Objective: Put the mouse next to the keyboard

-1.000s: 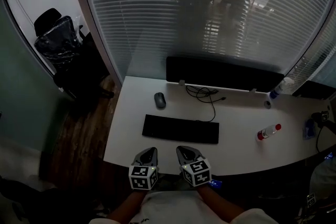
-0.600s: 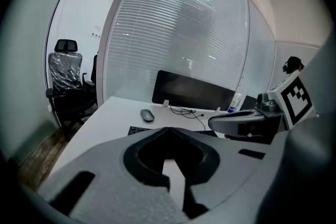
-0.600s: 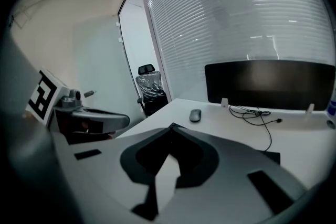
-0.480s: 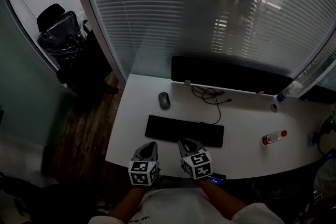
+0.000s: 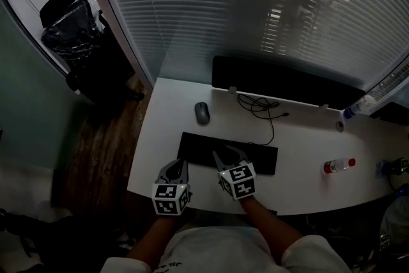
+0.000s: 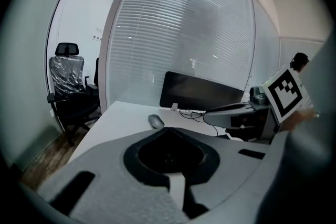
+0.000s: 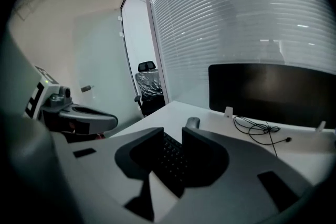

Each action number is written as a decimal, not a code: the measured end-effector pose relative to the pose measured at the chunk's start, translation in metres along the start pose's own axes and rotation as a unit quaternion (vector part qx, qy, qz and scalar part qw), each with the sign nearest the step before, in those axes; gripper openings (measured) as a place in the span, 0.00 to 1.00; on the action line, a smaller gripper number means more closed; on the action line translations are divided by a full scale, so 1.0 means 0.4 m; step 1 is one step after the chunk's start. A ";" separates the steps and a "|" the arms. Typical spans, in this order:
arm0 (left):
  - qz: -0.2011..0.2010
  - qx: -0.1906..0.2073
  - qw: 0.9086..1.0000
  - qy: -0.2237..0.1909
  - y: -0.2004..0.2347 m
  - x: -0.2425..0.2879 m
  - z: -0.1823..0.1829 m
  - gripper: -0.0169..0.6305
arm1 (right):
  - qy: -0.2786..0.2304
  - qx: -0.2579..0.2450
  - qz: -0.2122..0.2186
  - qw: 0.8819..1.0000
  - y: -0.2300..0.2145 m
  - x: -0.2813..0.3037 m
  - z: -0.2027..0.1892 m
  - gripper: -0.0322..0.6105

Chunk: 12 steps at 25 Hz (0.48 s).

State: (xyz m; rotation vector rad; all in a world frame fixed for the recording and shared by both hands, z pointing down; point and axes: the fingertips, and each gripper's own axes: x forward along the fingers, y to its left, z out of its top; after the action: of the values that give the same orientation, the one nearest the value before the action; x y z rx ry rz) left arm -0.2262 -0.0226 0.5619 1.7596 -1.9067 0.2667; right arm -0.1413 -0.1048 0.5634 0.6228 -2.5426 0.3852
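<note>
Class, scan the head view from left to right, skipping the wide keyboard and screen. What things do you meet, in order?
office chair → mouse → cable → bottle lying on its side

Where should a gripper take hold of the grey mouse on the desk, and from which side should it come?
Grip the mouse across its two long flanks, near the middle, coming down from above. It lies flat on the white desk, behind the left end of the keyboard, with its long axis pointing away from the person. Its domed top probably gives no hold.
</note>
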 end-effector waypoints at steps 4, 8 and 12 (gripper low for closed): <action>0.012 -0.016 1.000 0.000 0.044 0.020 0.006 0.03 | 0.004 0.004 -0.015 1.000 -0.022 0.061 0.017 0.22; 0.017 -0.023 1.000 0.003 0.086 0.052 0.009 0.03 | 0.016 0.010 -0.020 1.000 -0.041 0.137 0.019 0.30; 0.019 -0.025 0.999 0.009 0.119 0.068 0.002 0.03 | 0.024 0.013 -0.029 0.999 -0.064 0.224 0.021 0.39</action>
State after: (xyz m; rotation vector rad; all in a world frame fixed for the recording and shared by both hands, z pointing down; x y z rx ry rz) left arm -0.2728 -0.0402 0.5847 1.6836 -1.9187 0.2463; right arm -0.2013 -0.1619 0.6068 0.6861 -2.4724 0.4080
